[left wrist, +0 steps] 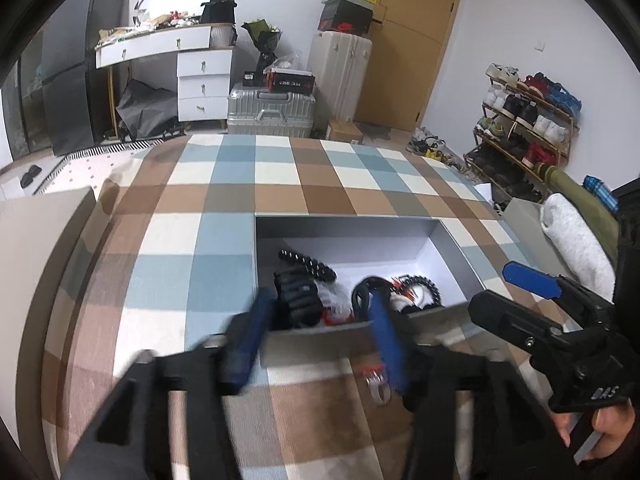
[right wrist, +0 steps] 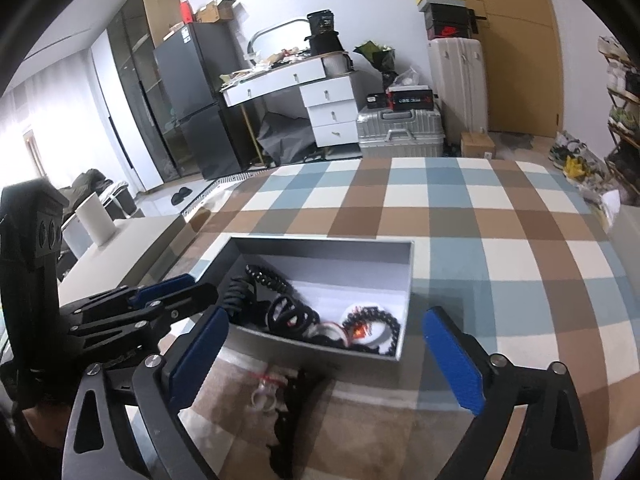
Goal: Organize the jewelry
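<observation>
Nearest, low in the right wrist view, the right gripper spreads blue-padded fingers wide over a clear ring and dark strand on the checked cloth. The left gripper, blurred, stands parted at the near wall of the grey box, gripping nothing. Inside lie beaded bracelets and black coils. Farther off stand suitcases.

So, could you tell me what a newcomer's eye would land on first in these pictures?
Probably the grey box on the checked tablecloth, with dark beaded bracelets heaped at its near end. Next, the open right gripper with its blue pads, hovering over a clear ring lying outside the box.
</observation>
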### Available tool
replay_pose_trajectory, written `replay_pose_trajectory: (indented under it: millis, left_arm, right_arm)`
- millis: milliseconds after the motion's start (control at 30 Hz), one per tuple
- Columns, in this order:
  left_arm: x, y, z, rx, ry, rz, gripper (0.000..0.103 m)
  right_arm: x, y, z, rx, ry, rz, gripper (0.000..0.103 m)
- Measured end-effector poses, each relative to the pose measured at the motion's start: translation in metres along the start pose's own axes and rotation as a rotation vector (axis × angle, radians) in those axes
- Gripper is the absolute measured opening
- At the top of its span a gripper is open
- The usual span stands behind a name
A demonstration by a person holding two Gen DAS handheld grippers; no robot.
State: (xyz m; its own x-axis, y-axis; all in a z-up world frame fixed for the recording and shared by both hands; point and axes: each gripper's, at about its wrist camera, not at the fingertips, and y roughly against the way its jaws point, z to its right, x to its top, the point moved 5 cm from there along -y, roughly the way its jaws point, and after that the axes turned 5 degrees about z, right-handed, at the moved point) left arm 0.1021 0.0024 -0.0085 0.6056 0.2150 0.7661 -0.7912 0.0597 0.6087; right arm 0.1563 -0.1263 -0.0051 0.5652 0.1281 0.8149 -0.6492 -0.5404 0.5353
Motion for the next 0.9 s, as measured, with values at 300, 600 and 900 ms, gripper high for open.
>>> replay_pose_trajectory:
  millis: [300, 600, 900]
  left_arm:
    - [-0.015, 0.021, -0.001, -0.016, -0.012, 0.049, 0.102]
    - [-0.035, 0.021, -0.010, 0.009, -0.016, 0.006, 0.102]
    - [-0.047, 0.016, -0.010, 0.010, -0.011, -0.031, 0.102]
  right_arm:
    - [-0.023, 0.014, -0.004, -0.015, 0.056, -0.079, 0.103]
    - [-0.052, 0.005, -0.008, -0.014, 0.062, -0.166, 0.103]
    - [-0.078, -0.008, -0.014, -0.037, 0.109, -0.239, 0.103]
